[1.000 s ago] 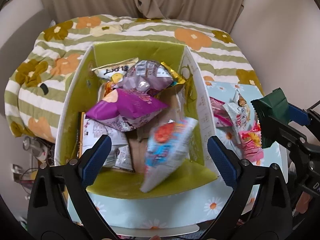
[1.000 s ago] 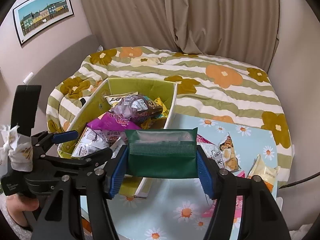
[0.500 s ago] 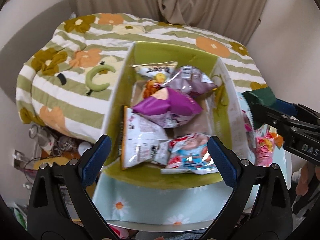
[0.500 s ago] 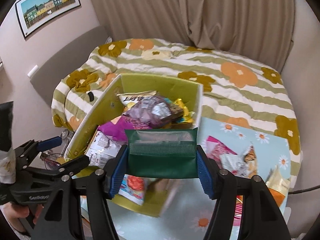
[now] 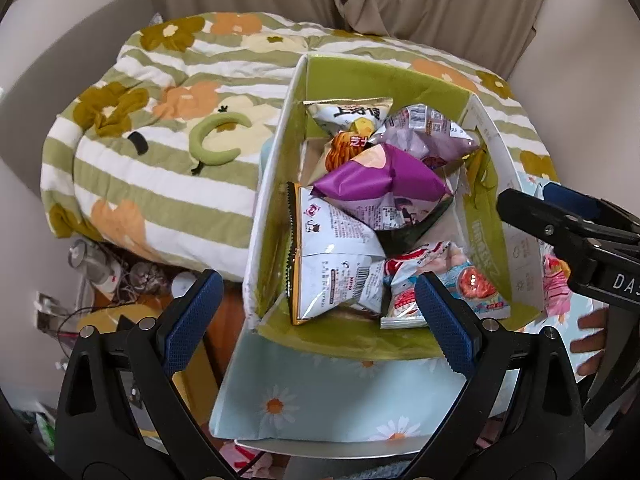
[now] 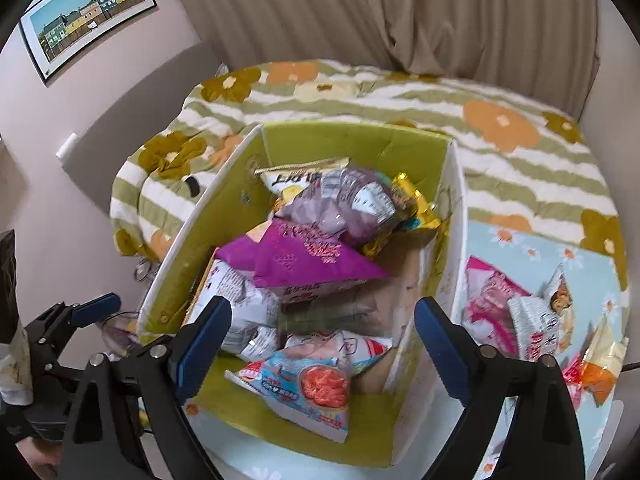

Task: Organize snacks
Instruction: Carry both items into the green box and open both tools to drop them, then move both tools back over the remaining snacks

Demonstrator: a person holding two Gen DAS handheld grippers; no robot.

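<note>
Looking down into the green-lined box (image 6: 352, 140) from both wrist views, already pretty stuffed with snacks. Found the right gripper (image 6: 323, 308) hanging over the near end of the box with its fingers spread wide, having just been opening, and gripping nothing. Spotted the dark green packet (image 5: 416, 230) down in the box instead, well clear of the pads, wedged under the purple bag (image 5: 384, 180) and showing up in the gap between the right fingers at about 12 o'clock (just a blurry dark smear in the right wrist view, much sharper from the left one).

Same deal with the left gripper (image 5: 316, 282): fingers released and wide apart, clamping nothing, hovering over the near left corner of the box. Framed between those fingers: a white-and-silver bag (image 5: 332, 256) lying against the left wall at roughly 11 o'clock, plus a light blue packet (image 6: 308, 384) with a red picture at about 1 o'clock, flat on the box floor by the near flap.

Further back at 12 o'clock, a yellow-and-white bag and a pale lilac one piled against the far wall.

Outside the box, at 3 o'clock in the right wrist view, a few pink and white packets (image 6: 492, 300) loose on the daisy-print surface (image 5: 320, 396). Behind it all, a bed with a striped flower blanket (image 5: 160, 160).
</note>
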